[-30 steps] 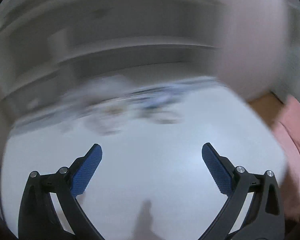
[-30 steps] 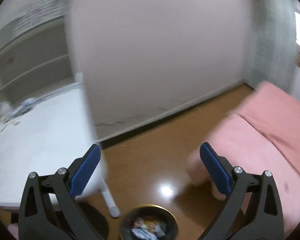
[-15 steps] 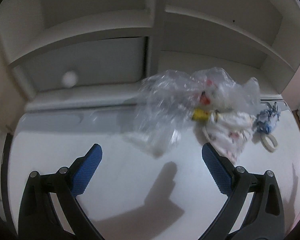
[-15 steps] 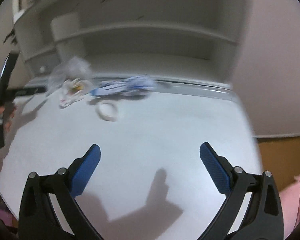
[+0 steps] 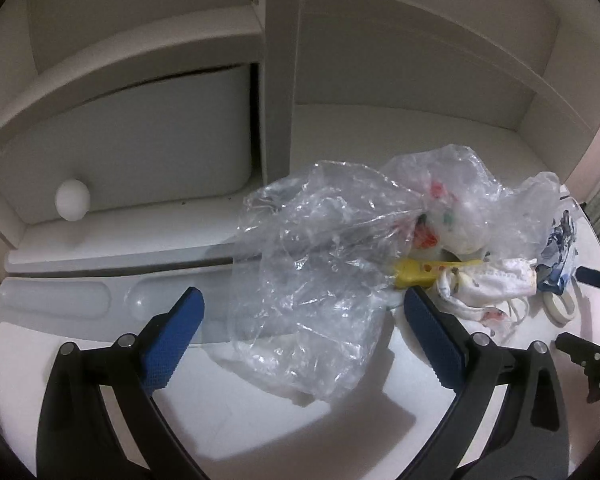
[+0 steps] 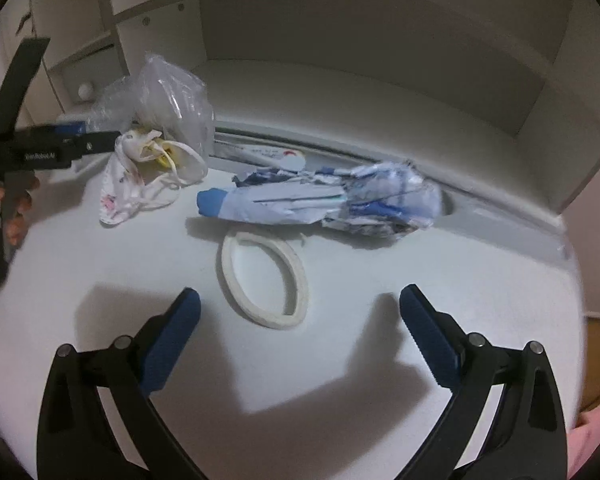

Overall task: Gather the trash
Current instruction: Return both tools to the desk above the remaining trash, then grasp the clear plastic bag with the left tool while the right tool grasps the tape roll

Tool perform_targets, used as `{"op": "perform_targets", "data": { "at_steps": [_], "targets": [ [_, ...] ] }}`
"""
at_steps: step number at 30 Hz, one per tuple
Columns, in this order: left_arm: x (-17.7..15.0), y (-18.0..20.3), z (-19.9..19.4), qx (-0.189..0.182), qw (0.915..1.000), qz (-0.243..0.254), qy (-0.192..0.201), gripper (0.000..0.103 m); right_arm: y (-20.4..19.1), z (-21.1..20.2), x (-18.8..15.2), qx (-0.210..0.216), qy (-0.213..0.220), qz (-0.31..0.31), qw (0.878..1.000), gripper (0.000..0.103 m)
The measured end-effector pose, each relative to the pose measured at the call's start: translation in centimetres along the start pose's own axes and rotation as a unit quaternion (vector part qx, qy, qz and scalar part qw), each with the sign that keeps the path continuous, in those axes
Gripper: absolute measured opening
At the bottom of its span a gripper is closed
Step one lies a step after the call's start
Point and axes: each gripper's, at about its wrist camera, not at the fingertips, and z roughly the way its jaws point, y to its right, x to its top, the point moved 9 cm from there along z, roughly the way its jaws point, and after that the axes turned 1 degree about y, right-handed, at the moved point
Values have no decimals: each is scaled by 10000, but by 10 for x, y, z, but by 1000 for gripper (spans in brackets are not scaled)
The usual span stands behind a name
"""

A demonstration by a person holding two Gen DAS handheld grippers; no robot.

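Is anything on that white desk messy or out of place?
Yes. Litter is strewn along the back of the desk: a crumpled clear plastic bag, a printed cloth face mask, a torn blue-and-white wrapper and a flattened white ring. Nothing looks spilled.

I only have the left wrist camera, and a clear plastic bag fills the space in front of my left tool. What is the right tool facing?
Observer: The right tool is open and empty. A white ring lies flat on the desk just ahead of it.
Operator: I see only a sliver of blue and white at my right edge. What is it?
Observer: It is a crumpled blue and white paper bundle. It lies beyond the ring, along the groove at the back of the desk.
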Motion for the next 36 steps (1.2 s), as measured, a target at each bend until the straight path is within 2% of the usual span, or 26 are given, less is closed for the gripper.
{"op": "perform_targets", "data": {
  "at_steps": [3, 8, 9, 10, 14, 15, 18, 20, 21, 22, 23, 24, 25, 26, 31, 36],
  "targets": [
    [3, -3, 8, 74, 9999, 7, -81, 97, 2, 0, 1, 38, 168, -71, 9998, 98],
    [10, -5, 20, 128, 9998, 19, -129, 96, 3, -2, -1, 61, 167, -81, 9998, 98],
    [11, -5, 21, 100, 9999, -9, -111, 89, 3, -3, -1, 61, 168, -78, 9998, 98],
    [13, -6, 20, -18, 10000, -64, -72, 77, 2, -2, -2, 60, 169, -72, 9998, 98],
    [10, -9, 13, -121, 9998, -124, 2, 63, 2, 2, 1, -16, 166, 2, 9999, 98],
    [10, -6, 12, -167, 9998, -78, 19, 54, 2, 4, 3, -22, 164, -4, 9999, 98],
    [10, 0, 9, -264, 9996, 21, 74, 20, -6, 7, 5, 13, 162, -43, 9999, 98],
    [11, -1, 8, -295, 9995, -15, 105, 13, -11, 7, 4, 77, 165, -111, 9998, 97],
    [11, -2, 5, -369, 9991, -61, 182, 9, -13, 6, 4, 111, 175, -162, 9997, 91],
    [11, -3, 0, -380, 9989, -90, 263, 9, -17, 6, 5, 148, 209, -205, 9995, 78],
    [11, -5, -6, -378, 9987, -113, 319, 8, -21, 3, 5, 202, 283, -279, 9990, 72],
    [10, -6, -10, -387, 9985, -129, 356, 8, -24, 0, 4, 255, 339, -324, 9986, 60],
    [10, -7, -17, -399, 9982, -151, 409, 8, -26, -2, 4, 272, 366, -342, 9984, 42],
    [9, -7, -21, -396, 9981, -158, 435, 8, -29, -5, 3, 292, 412, -359, 9981, 38],
    [-3, -11, -67, -363, 9969, -234, 660, 8, -39, -9, -4, 334, 411, -351, 9980, 38],
    [-32, -17, -116, -287, 9954, -330, 851, 8, -50, -19, -16, 317, 412, -369, 9980, 38]
  ]
}}
